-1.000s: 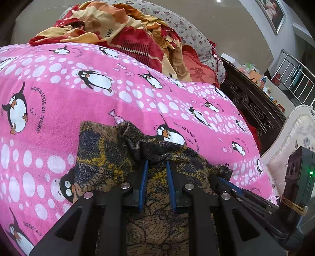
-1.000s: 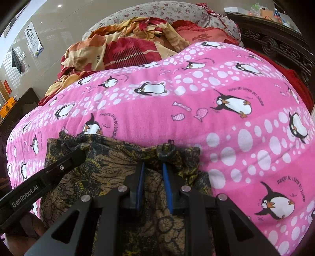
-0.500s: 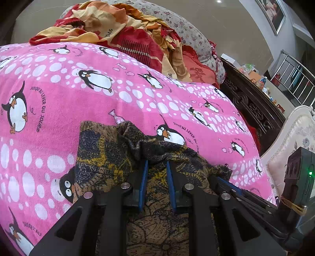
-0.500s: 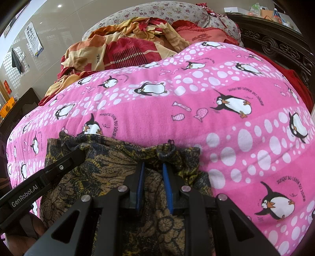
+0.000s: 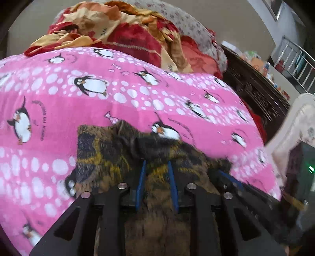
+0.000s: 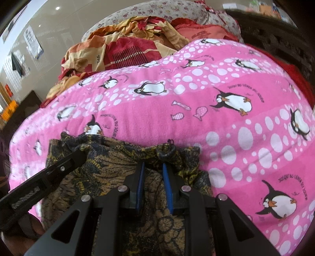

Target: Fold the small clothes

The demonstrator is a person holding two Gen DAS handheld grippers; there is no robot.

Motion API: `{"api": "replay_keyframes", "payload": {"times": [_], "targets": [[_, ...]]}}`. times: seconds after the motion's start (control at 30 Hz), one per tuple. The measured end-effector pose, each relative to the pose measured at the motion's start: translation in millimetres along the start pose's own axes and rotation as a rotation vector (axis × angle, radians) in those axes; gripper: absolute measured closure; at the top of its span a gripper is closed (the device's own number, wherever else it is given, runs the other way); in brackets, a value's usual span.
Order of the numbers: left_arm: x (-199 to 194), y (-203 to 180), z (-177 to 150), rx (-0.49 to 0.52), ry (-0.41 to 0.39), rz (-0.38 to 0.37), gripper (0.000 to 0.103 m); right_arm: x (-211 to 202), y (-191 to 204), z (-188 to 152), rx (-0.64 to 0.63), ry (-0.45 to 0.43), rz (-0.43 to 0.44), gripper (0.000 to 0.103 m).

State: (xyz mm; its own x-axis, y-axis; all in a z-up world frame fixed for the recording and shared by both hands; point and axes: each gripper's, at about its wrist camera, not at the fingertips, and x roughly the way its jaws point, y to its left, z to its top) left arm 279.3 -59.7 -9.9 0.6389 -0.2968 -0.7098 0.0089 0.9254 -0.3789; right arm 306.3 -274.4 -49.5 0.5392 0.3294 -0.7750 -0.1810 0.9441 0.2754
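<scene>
A small dark garment with a brown and yellow floral print (image 5: 102, 157) lies bunched on the pink penguin blanket (image 5: 128, 110). My left gripper (image 5: 156, 167) is shut on a fold of its far edge. My right gripper (image 6: 153, 167) is shut on the garment's (image 6: 118, 157) bunched hem further right. The left gripper's black finger (image 6: 65, 167) shows at the garment's left in the right wrist view. The right gripper's fingers (image 5: 232, 181) show at lower right in the left wrist view. The left wrist view is blurred.
A crumpled red and orange blanket (image 6: 128, 47) and a floral pillow (image 6: 177, 9) lie at the head of the bed. Dark carved wooden furniture (image 5: 256, 92) stands to the right, with a pale upholstered chair (image 5: 295, 126) beside it.
Both grippers have lifted and tilted slightly with the garment still held; the views have shifted downward and the left wrist view has blurred.
</scene>
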Motion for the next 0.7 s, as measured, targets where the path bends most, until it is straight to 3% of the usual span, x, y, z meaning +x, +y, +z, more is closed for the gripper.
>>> {"api": "replay_keyframes", "payload": {"times": [0.07,0.1,0.13,0.2,0.27,0.37,0.47,0.5,0.57,0.7], "targets": [[-26.6,1.1,-0.9,0.000,-0.010,-0.034,0.086,-23.5,-8.9,2.0,0.043,-0.017,0.040,0.081],[-42.7,3.9,-4.1,0.009,-0.028,-0.053,0.077,-39.4,-13.7,1.0,0.053,-0.050,0.054,0.073],[-58.1,8.4,-9.9,0.023,-0.043,-0.056,0.066,-62.1,-20.6,-2.7,0.055,-0.099,0.073,0.057],[-78.5,20.2,-25.3,0.040,-0.067,-0.048,0.057,-91.2,-30.9,-12.9,0.040,-0.147,0.084,0.040],[-87.8,36.9,-45.1,0.029,-0.059,-0.051,0.057,-117.1,-45.3,-30.6,0.012,-0.177,0.103,0.037],[-75.9,59.7,-75.1,-0.058,0.034,-0.135,0.057,-124.1,-65.8,-58.7,0.005,-0.123,0.192,0.037],[-55.7,64.4,-97.7,-0.134,0.110,-0.253,0.057,-104.0,-75.1,-80.3,0.008,-0.018,0.309,0.036],[-57.1,59.1,-101.4,-0.110,0.081,-0.271,0.054,-94.4,-76.1,-85.0,0.009,0.025,0.359,0.036],[-54.1,49.4,-102.6,-0.071,0.096,-0.317,0.047,-72.8,-76.6,-91.6,0.011,0.100,0.419,0.036],[-46.3,50.1,-94.9,-0.080,0.119,-0.386,0.046,-44.7,-81.0,-77.1,0.057,0.115,0.527,0.036]]}}
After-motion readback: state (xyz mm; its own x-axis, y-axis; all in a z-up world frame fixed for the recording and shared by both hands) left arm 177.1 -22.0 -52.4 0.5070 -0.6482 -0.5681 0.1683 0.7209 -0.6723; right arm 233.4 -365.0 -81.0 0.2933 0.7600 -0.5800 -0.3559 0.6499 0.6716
